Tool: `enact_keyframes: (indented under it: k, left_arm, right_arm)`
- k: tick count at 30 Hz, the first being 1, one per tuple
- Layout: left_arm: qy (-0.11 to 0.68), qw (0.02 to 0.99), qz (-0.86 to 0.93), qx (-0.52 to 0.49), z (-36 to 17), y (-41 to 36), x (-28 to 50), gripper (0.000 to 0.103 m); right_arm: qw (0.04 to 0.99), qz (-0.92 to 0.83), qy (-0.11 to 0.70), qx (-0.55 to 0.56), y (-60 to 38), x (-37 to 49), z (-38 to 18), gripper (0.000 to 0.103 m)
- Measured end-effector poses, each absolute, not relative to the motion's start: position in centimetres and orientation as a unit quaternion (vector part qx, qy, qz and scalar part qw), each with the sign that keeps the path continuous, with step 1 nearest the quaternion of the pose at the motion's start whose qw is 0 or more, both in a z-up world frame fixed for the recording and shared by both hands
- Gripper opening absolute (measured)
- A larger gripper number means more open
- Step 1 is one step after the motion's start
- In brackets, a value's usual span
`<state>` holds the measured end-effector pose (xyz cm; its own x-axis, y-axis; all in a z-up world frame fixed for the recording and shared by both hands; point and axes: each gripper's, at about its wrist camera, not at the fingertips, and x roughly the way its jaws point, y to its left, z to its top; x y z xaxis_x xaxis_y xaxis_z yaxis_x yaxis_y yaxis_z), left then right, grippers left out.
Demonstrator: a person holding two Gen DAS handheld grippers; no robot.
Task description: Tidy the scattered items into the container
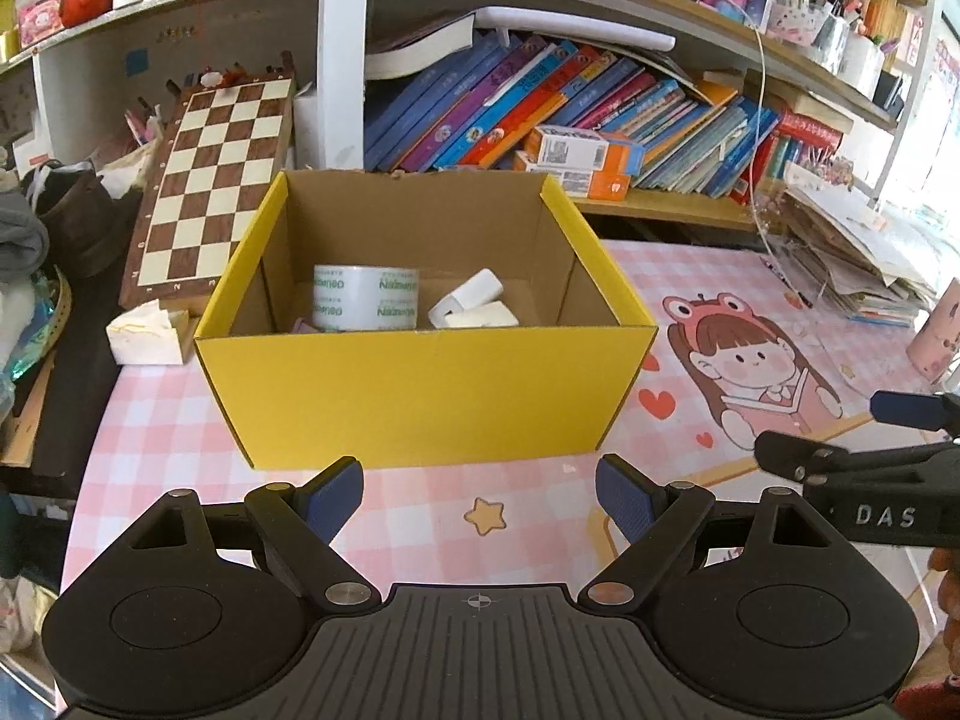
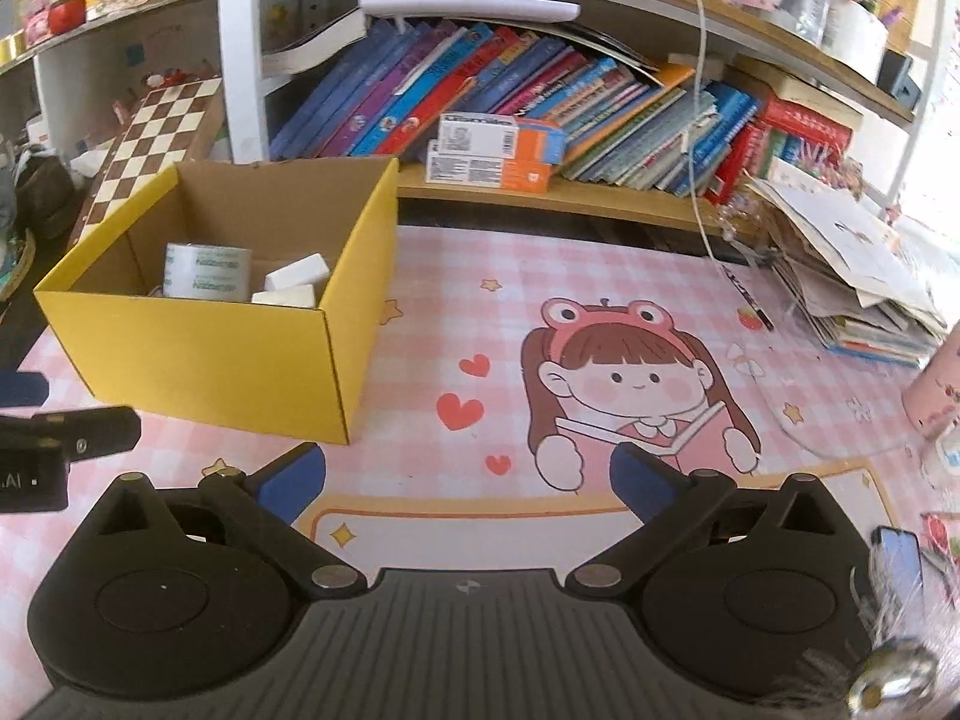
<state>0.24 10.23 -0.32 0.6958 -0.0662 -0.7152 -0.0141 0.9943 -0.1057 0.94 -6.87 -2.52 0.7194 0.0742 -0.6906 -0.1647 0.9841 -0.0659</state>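
Note:
A yellow cardboard box (image 1: 420, 396) stands on the pink cartoon desk mat (image 1: 750, 372). Inside lie a roll of tape (image 1: 365, 297), two white blocks (image 1: 474, 306) and a small purple item (image 1: 303, 327) at the left. The box also shows in the right wrist view (image 2: 216, 360), with the tape (image 2: 207, 272) and white blocks (image 2: 297, 282) in it. My left gripper (image 1: 480, 498) is open and empty, just in front of the box. My right gripper (image 2: 468, 480) is open and empty over the mat, to the right of the box.
A chessboard (image 1: 210, 186) leans behind the box at the left. A shelf of books (image 1: 570, 108) runs along the back. A paper stack (image 2: 852, 276) lies at the right. A pink cup (image 2: 936, 384) stands at the right edge. A tissue box (image 1: 147, 333) sits left of the box.

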Motion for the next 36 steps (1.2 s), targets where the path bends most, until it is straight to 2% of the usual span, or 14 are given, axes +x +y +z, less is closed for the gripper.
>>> enact_keyframes:
  k: [11, 16, 22, 36]
  left_arm:
    - [0.405, 0.913, -0.016, -0.038, -0.6, 9.1, 0.2, 0.087]
    - [0.411, 0.911, -0.014, -0.033, -0.6, 8.6, 0.1, 0.093]
    - [0.411, 0.911, -0.015, -0.034, -0.6, 8.4, 0.0, 0.095]
    - [0.409, 0.912, -0.017, -0.036, -0.5, 8.4, -0.1, 0.096]
  right_arm:
    - [0.921, 0.069, 0.378, -0.056, -7.2, 0.7, -2.9, 0.103]
    - [0.918, 0.073, 0.387, -0.052, -7.3, 0.7, -3.1, 0.103]
    - [0.917, 0.075, 0.387, -0.053, -7.4, 0.5, -3.0, 0.103]
    - [0.917, 0.072, 0.389, -0.049, -7.3, 0.4, -3.0, 0.103]
